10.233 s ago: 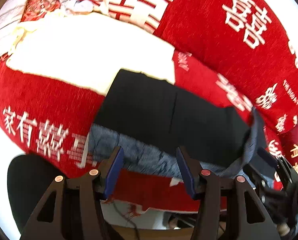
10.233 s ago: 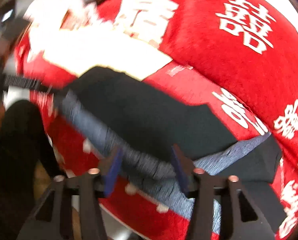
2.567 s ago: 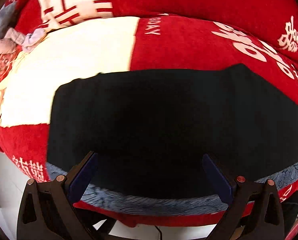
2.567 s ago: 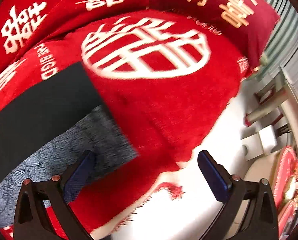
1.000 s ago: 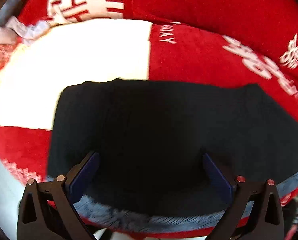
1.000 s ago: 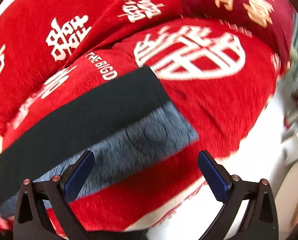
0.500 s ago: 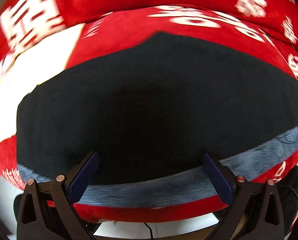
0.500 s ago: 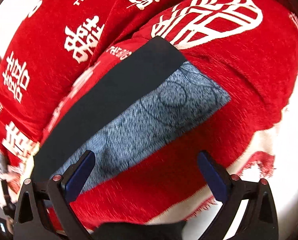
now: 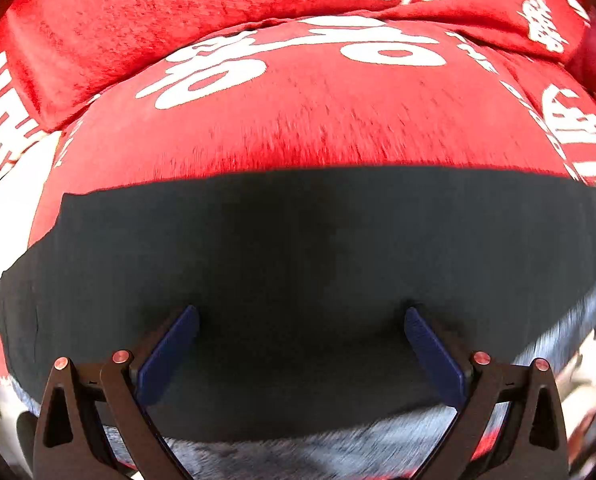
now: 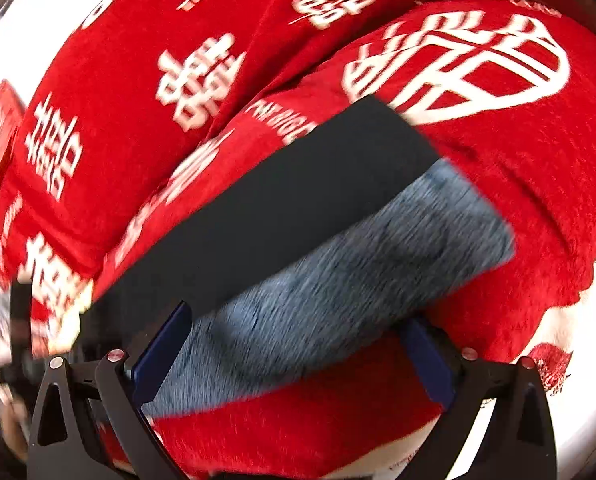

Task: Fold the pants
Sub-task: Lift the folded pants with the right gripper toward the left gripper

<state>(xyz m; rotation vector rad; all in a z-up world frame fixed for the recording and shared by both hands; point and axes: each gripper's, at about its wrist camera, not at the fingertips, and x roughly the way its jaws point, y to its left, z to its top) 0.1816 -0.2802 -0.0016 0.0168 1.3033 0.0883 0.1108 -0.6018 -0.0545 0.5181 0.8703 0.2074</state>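
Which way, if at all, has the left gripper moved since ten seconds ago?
Yes. The left gripper now sits over the dark pants, further right along the red cover; the cover's white patch has slid to the left edge.

Your left tongs (image 9: 301,350): jaws spread wide, blue pads at lower left and lower right of frame, nothing clamped. Your right tongs (image 10: 294,354): likewise spread wide, empty.
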